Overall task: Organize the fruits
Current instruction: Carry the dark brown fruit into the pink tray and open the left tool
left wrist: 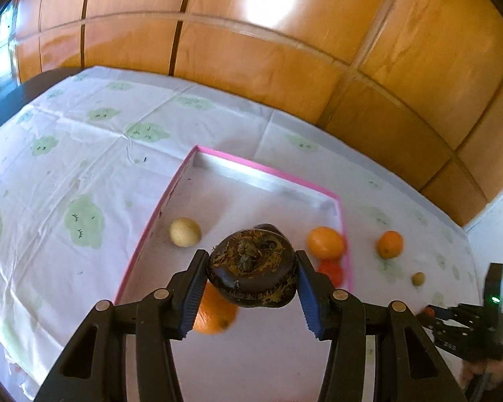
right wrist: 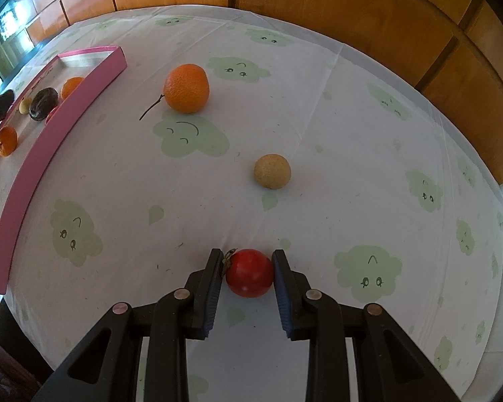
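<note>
My left gripper [left wrist: 250,258] is shut on a dark brown round fruit [left wrist: 253,269] with a dried top, held above the pink-rimmed tray [left wrist: 268,169]. On the tray floor lie a pale yellow fruit [left wrist: 185,232], an orange [left wrist: 325,243], a red fruit [left wrist: 332,272] and another orange [left wrist: 214,316] under my left finger. My right gripper [right wrist: 246,255] is shut on a small red fruit [right wrist: 249,273] that sits on the tablecloth. Beyond it lie a stemmed orange [right wrist: 186,88] and a tan ball-shaped fruit [right wrist: 272,171].
The tray's pink wall [right wrist: 43,154] runs along the left of the right wrist view. Wooden cabinet doors [left wrist: 285,60] stand right behind the table. The tablecloth [right wrist: 369,154] is white with green cloud prints. The table's far right edge meets a white wall [left wrist: 493,227].
</note>
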A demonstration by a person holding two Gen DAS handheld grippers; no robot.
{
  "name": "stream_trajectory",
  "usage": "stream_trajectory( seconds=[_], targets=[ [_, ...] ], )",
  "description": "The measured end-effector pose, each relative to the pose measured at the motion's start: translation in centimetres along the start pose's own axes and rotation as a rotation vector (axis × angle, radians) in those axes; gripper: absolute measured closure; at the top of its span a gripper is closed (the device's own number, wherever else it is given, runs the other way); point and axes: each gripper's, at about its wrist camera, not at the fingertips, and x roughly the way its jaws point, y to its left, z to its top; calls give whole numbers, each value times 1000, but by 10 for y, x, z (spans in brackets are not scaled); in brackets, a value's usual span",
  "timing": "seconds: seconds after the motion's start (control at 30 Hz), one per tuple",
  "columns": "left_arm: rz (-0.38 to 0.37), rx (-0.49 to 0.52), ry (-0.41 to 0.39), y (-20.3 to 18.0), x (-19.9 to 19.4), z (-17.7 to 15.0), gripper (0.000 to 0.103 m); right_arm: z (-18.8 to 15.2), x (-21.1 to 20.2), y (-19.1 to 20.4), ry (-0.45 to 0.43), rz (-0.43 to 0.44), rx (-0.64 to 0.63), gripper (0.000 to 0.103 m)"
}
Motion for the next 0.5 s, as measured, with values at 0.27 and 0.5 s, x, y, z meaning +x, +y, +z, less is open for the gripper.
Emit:
stream_trajectory(
  seconds=[0.27,0.5],
  targets=[
    [36,-23,-11,5,4,-5,44,0,1,0,0,0,-1,73],
    [163,12,-63,4,-22,-31,44,-1,1,0,-4,-10,-3,73]
  ],
)
